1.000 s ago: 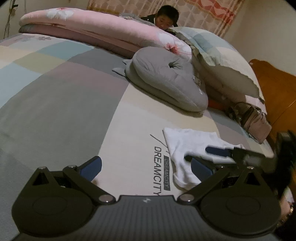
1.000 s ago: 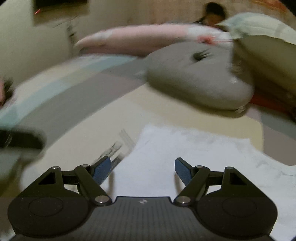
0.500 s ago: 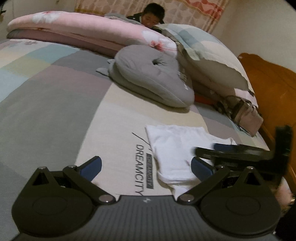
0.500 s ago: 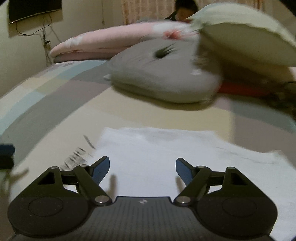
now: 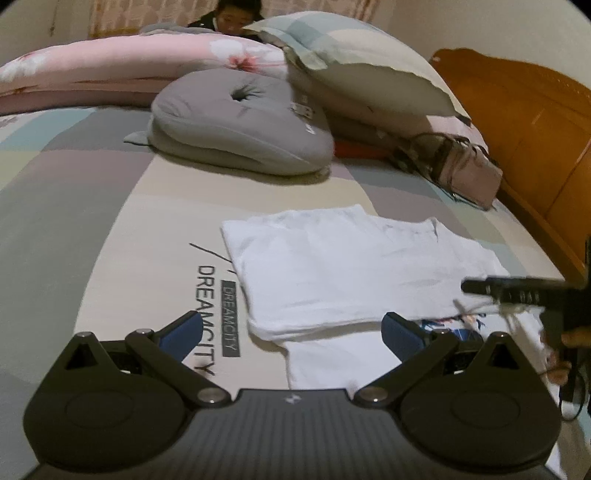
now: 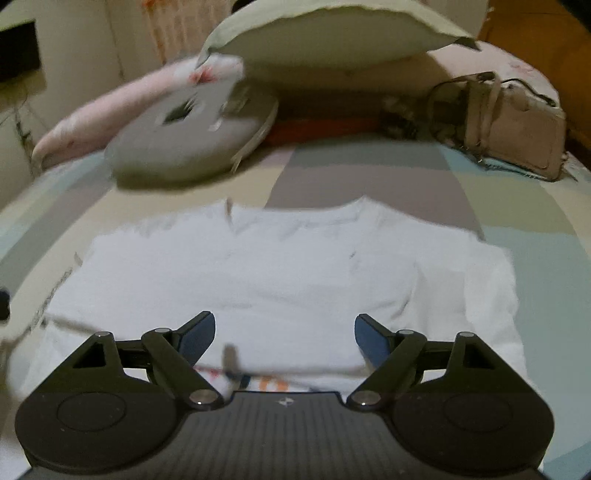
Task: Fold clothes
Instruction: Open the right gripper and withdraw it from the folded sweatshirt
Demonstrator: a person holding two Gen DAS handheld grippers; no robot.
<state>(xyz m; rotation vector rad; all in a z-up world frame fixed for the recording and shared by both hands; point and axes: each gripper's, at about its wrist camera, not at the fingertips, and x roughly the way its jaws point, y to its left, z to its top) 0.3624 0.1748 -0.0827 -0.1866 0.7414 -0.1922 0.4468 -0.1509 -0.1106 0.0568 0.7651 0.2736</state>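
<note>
A white T-shirt [image 5: 332, 266] lies on the bed with its far part folded over the near part; a strip of coloured print [image 5: 450, 321] shows at the fold's edge. My left gripper [image 5: 291, 325] hangs open just above the shirt's near left corner, nothing between its fingers. In the right wrist view the shirt [image 6: 295, 266] fills the middle. My right gripper [image 6: 285, 325] is above its near edge with the jaws opening and nothing pressed between them. From the left wrist view, the right gripper [image 5: 517, 291] shows at the shirt's right edge, with a hand on it.
A grey round cushion [image 5: 240, 122], a large pillow [image 5: 362, 66] and a pink floral quilt [image 5: 110, 70] lie beyond the shirt. A beige handbag [image 5: 461, 170] sits at the right, by the wooden headboard [image 5: 535, 129]. A person [image 5: 236, 18] is behind the quilt.
Both views have swung so the shirt sits nearer and more central. The right gripper has drawn off toward the shirt's right edge. The handbag has come into the right wrist view.
</note>
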